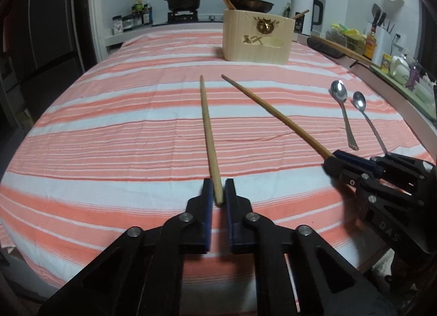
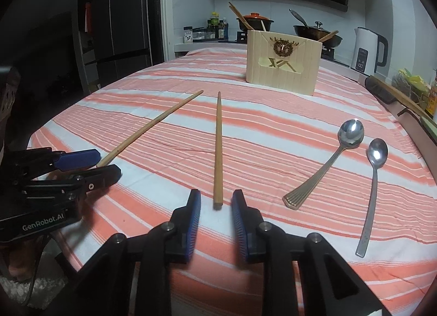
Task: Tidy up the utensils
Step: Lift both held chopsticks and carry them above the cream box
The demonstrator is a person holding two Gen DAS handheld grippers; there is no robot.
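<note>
Two wooden chopsticks lie on the striped cloth. In the left wrist view my left gripper (image 1: 218, 189) has its jaws nearly closed around the near end of one chopstick (image 1: 208, 130). In the right wrist view my right gripper (image 2: 215, 201) is open with the near end of the other chopstick (image 2: 218, 149) between its jaws, not touching. Each gripper shows in the other's view: the right gripper (image 1: 337, 159) and the left gripper (image 2: 101, 164). Two metal spoons (image 2: 352, 131) (image 2: 377, 152) lie to the right. A cream utensil holder (image 2: 282, 63) stands at the back, with chopsticks in it.
The table is covered by a pink and white striped cloth (image 2: 164, 130). Behind it are a stove with pots (image 2: 255, 19), a white kettle (image 2: 367, 49), and spice bottles (image 2: 215, 27). A dark fridge (image 2: 120, 15) stands at left. Clutter lines the right counter (image 1: 382, 51).
</note>
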